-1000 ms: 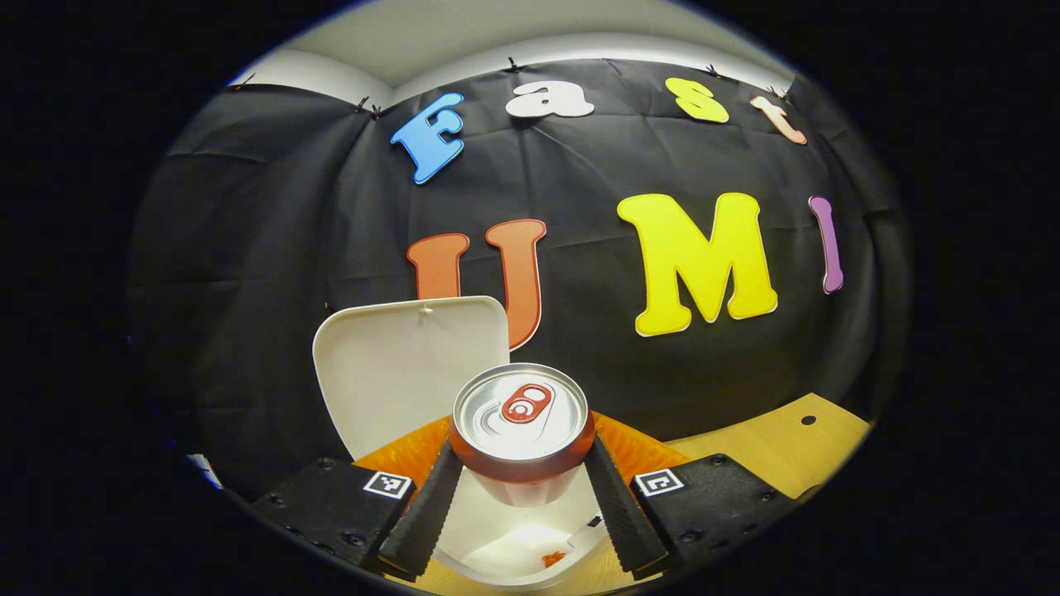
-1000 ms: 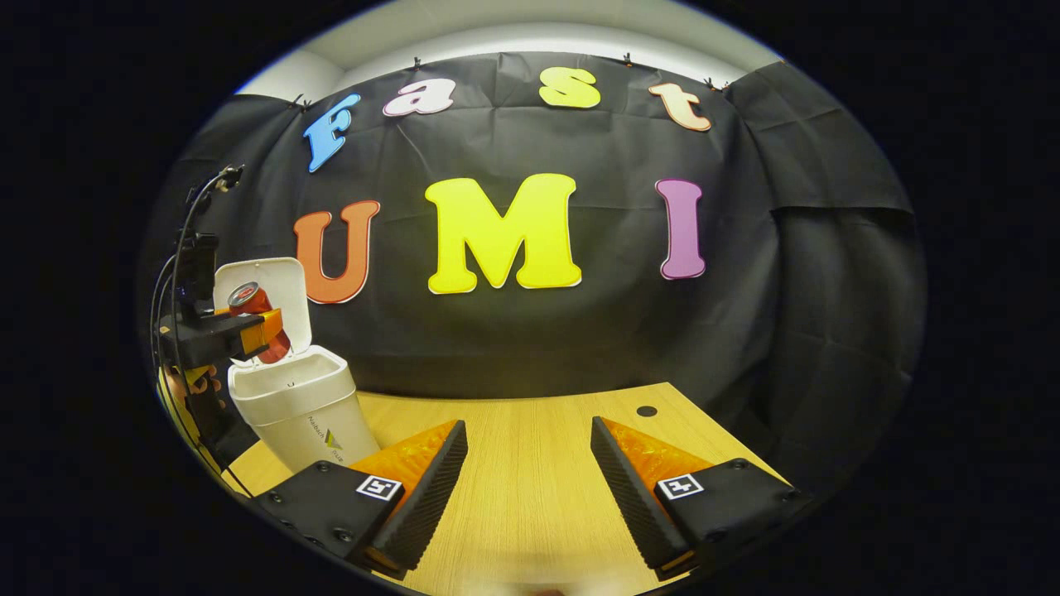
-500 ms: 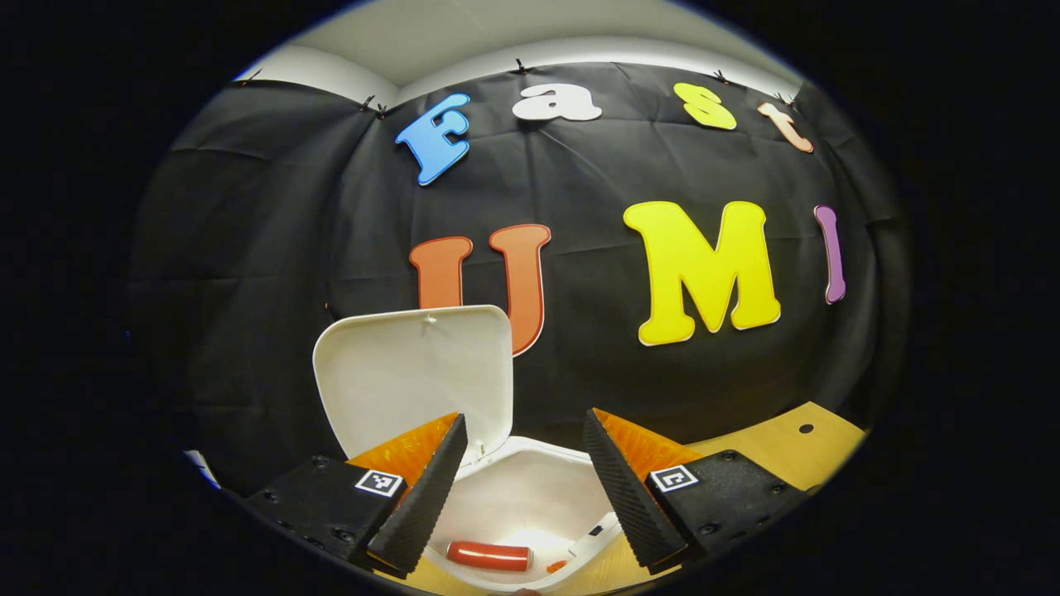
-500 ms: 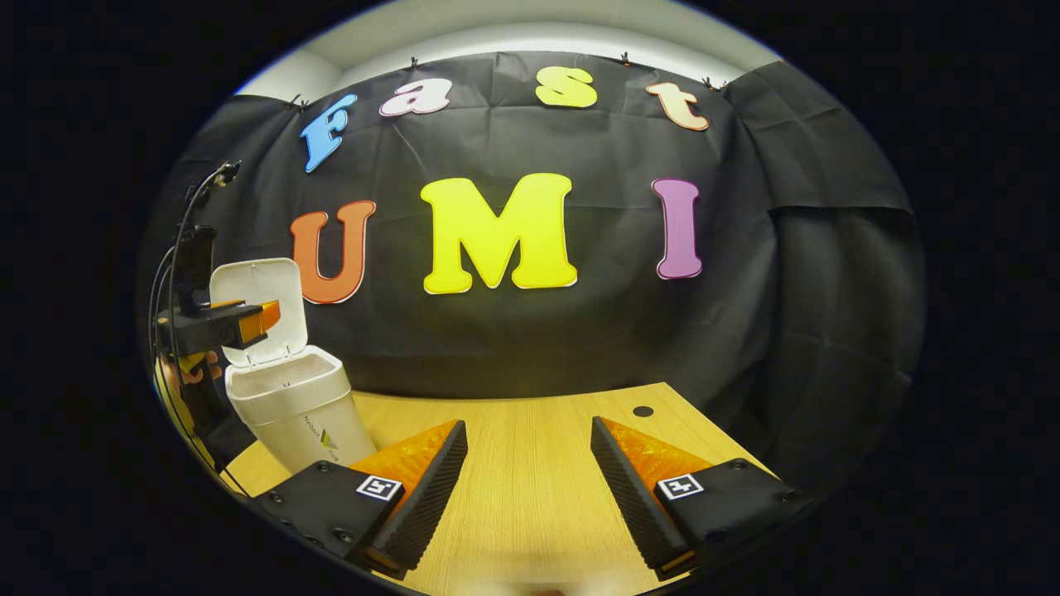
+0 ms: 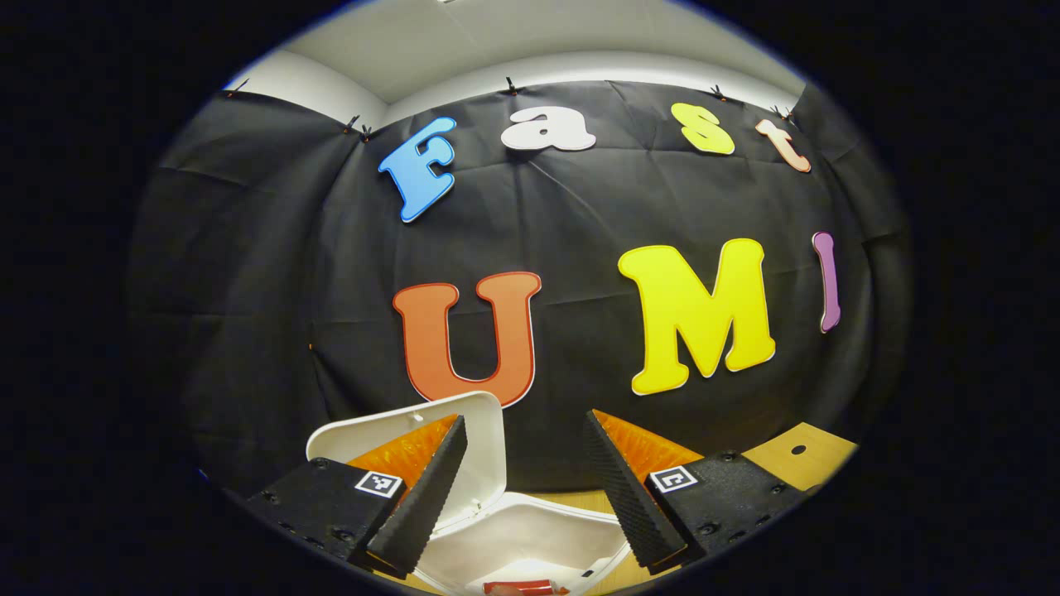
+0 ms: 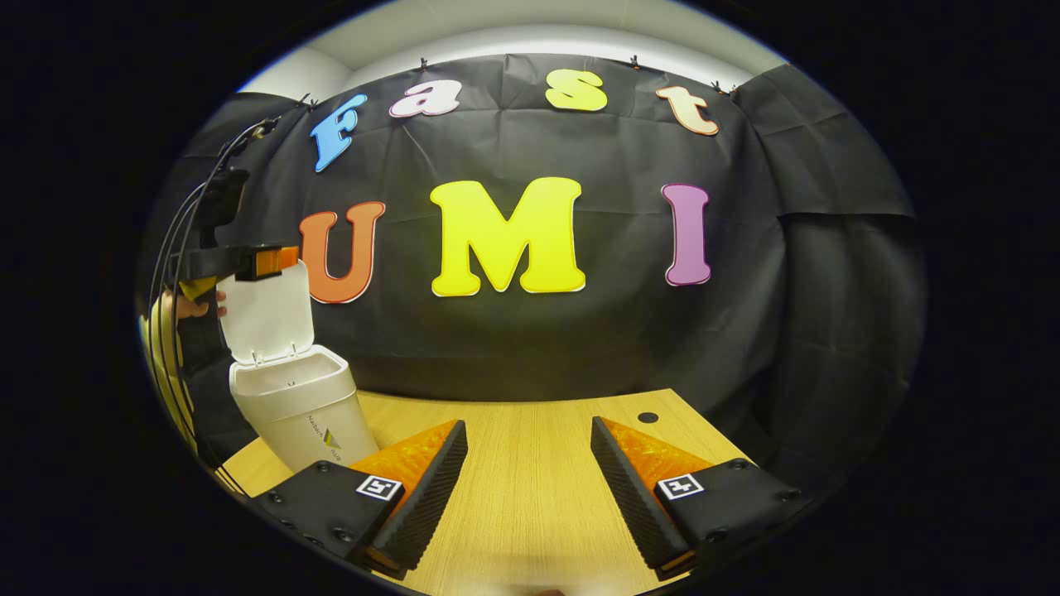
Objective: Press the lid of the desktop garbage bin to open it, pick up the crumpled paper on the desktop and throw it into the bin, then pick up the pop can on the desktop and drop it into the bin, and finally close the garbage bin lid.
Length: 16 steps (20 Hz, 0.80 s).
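Note:
The white desktop bin point(image 6: 302, 414) stands at the table's left end with its lid point(image 6: 265, 319) tilted up and open. In the left gripper view I look down past the lid point(image 5: 489, 439) into the bin's mouth point(image 5: 538, 530), where the red pop can point(image 5: 522, 587) lies on its side at the bottom. My left gripper point(image 5: 523, 420) is open and holds nothing. In the right gripper view it point(image 6: 273, 261) hangs level with the lid's top edge. My right gripper point(image 6: 528, 424) is open over the bare tabletop, well to the right of the bin.
The wooden table point(image 6: 530, 505) has a small round hole point(image 6: 648, 417) near its far right corner. A hand point(image 6: 195, 308) and cables show behind the bin's lid. The black cloth wall stands close behind the table.
My left gripper opened and let the pop can fall into the bin, then rose from in front of the lid to its top edge. The right gripper stayed still.

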Tool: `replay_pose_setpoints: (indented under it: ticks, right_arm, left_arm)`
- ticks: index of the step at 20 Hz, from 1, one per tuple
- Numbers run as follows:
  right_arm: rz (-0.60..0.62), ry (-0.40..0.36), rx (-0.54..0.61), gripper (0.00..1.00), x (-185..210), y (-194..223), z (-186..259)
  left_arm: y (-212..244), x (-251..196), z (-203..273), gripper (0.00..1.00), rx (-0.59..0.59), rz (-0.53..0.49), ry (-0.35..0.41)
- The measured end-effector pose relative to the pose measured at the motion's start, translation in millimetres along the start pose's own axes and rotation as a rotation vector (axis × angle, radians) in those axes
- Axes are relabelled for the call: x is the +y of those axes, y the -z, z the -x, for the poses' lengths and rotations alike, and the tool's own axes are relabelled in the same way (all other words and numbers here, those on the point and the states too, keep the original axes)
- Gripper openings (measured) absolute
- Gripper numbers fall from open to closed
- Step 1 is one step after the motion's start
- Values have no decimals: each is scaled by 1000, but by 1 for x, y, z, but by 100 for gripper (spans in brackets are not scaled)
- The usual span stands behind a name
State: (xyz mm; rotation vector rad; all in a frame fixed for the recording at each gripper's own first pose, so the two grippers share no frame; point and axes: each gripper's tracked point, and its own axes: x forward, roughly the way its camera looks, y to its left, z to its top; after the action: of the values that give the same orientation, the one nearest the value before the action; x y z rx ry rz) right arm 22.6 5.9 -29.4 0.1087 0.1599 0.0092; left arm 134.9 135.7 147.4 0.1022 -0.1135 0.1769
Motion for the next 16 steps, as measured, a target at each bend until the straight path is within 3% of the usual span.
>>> replay_pose_setpoints:
  ticks: [4,5,7,16]
  right_arm:
    - [-22,4,18,96,-5,5,-2]
    - [-27,6,20,96,-7,5,-2]
    - [-42,13,27,96,-11,8,-4]
    - [-89,35,54,96,-24,16,-7]
  left_arm:
    - [-22,18,-21,92,-2,11,-10]
    - [-27,25,-27,88,-4,8,-19]
    - [-32,39,-37,92,-3,17,-38]
    - [-3,95,-56,92,82,74,-155]
